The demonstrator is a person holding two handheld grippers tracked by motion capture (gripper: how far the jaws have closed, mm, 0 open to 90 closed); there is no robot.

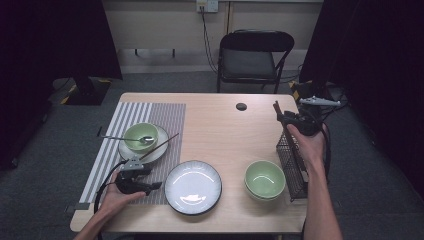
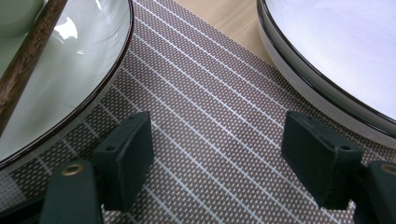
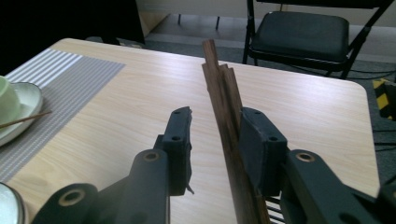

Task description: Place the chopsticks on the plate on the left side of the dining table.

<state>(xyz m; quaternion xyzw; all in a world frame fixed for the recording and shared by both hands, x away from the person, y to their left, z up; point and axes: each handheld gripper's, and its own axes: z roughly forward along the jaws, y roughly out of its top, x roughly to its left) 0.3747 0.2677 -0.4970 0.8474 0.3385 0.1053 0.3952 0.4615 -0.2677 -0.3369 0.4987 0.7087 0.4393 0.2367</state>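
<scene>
1. Dark curtains and a black folding chair [image 1: 255,55] stand behind our wooden counter [image 1: 215,125], which carries a striped placemat [image 1: 150,125] on its nine-o'clock side.
2. Our right tongs [image 3: 215,140] hover at about three o'clock over a wire basket [image 1: 292,165]. A bundle of wooden chopsticks [image 3: 224,107] stands between the jaws, touching the right-hand pad while the left-hand pad is clear of it, so nothing is clamped yet.
3. Our left tongs [image 2: 217,154] sit low at seven o'clock with jaws wide and empty over the placemat, between a plate [image 2: 70,74] that bears a green bowl [image 1: 141,136], a spoon [image 1: 125,138] and one chopstick [image 1: 160,146], and a white plate [image 1: 193,186] at six o'clock.
4. Stacked green bowls [image 1: 265,180] rest at five o'clock, just beside the basket.
5. We judge the main risk to be pinching several sticks at once: the bundle is tight, so closing here could lift extras, which might spill on the counter.
6. Off-centre contact could tilt the sticks, or drag the basket toward the bowls.
7. Our left tongs could nudge either plate rim if they swing sideways.
</scene>
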